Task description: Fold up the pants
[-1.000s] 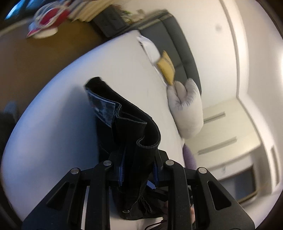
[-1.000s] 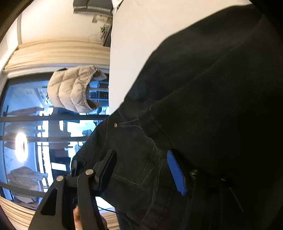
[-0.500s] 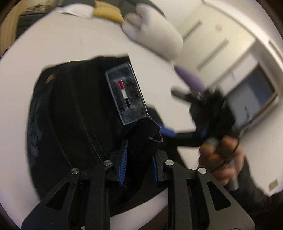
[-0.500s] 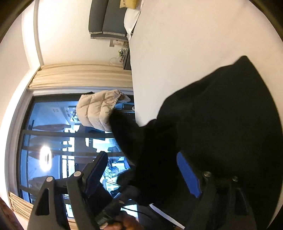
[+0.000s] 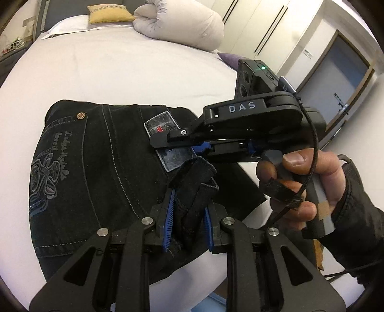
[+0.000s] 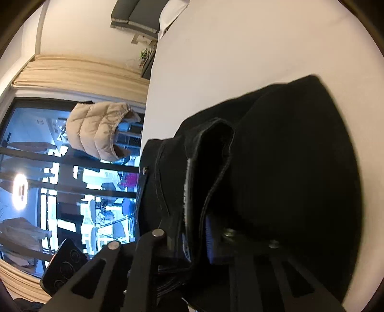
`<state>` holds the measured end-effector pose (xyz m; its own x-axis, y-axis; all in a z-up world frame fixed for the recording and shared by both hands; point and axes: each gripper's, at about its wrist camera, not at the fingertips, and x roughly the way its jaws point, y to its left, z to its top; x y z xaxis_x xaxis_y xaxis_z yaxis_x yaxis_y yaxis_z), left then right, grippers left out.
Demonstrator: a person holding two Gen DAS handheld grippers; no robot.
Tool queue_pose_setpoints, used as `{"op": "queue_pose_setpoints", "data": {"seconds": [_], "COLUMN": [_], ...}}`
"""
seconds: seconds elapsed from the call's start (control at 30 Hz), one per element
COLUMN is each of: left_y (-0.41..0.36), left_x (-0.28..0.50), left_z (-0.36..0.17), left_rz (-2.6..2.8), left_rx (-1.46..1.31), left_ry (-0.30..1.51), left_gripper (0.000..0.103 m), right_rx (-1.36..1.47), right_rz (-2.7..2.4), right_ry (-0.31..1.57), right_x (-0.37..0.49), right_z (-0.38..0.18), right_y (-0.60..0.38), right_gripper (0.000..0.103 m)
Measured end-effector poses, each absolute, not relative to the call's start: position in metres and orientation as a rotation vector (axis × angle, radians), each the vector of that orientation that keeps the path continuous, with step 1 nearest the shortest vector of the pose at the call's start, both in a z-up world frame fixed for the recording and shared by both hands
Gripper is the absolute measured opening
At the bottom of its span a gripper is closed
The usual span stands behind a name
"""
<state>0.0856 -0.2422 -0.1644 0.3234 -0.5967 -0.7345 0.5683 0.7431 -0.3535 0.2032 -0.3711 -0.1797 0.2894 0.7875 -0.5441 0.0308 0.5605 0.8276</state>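
Black denim pants (image 5: 96, 168) lie bunched on the white bed (image 5: 120, 72), back pocket and leather patch facing up. My left gripper (image 5: 188, 225) is shut on a raised fold of the waistband at the near edge. A hand (image 5: 300, 187) holds my right gripper (image 5: 172, 144), which reaches in from the right over the patch. In the right wrist view the right gripper (image 6: 196, 240) has its jaws closing, with the waistband edge of the pants (image 6: 288, 168) pinched between the blue pads.
A rolled grey duvet (image 5: 182, 21), a yellow cushion (image 5: 108, 13) and a purple pillow (image 5: 228, 58) lie at the far end of the bed. Wardrobe doors and a room door (image 5: 343, 79) stand to the right. A beige puffer jacket (image 6: 100, 129) hangs by the window.
The left gripper swung round and rolled with the fold in its grip; the pants now lie pocket-up. The right gripper stood open half a second ago and has closed on the waistband.
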Motion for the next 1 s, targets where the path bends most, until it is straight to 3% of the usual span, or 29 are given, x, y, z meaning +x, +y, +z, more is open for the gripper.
{"op": "queue_pose_setpoints", "data": {"seconds": [0.47, 0.93, 1.0], "left_y": [-0.295, -0.295, -0.286], "left_x": [0.104, 0.116, 0.119], "left_z": [-0.159, -0.192, -0.188], "left_rz": [-0.870, -0.906, -0.913], "left_rx": [0.001, 0.033, 0.005], "left_ry": [0.979, 1.076, 1.071], "left_gripper": [0.020, 0.021, 0.025], "right_rx": [0.782, 0.885, 0.946], "right_rz": [0.503, 0.439, 0.457], "right_ry": [1.116, 1.134, 1.126], "right_x": [0.198, 0.175, 0.174], "right_z": [-0.160, -0.200, -0.206], "right_y": [-0.425, -0.445, -0.453], "right_gripper": [0.013, 0.013, 0.014]}}
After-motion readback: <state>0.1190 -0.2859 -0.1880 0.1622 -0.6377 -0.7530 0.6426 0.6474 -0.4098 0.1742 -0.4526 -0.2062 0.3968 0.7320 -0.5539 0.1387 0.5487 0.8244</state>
